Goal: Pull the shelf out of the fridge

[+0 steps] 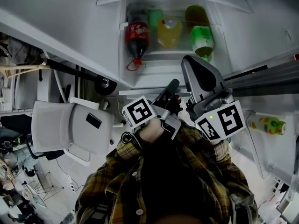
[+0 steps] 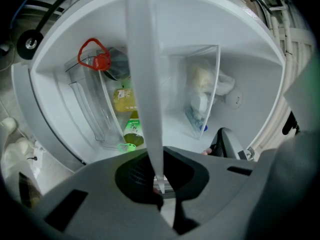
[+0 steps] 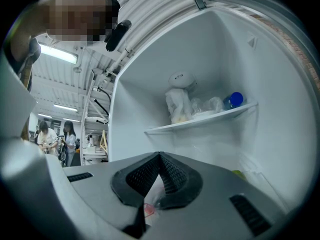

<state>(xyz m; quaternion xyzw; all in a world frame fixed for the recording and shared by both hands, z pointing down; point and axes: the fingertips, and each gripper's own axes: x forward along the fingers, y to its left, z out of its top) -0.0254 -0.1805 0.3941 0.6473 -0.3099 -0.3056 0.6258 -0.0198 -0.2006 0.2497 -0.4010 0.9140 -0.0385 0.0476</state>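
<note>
The fridge (image 1: pixel 261 36) stands open, bottles (image 1: pixel 169 31) lying inside. The left gripper (image 2: pixel 159 186) has its fingers clenched on the shelf (image 2: pixel 145 84) at its front edge. The right gripper (image 3: pixel 159 156) has its fingers pressed together.

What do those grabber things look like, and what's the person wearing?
The left gripper and the right gripper are chunky grey plastic shells with dark, ribbed fingers. Each carries a white cube printed with black square markers. The person wears a yellow-and-dark plaid shirt with buttons and long sleeves.
</note>
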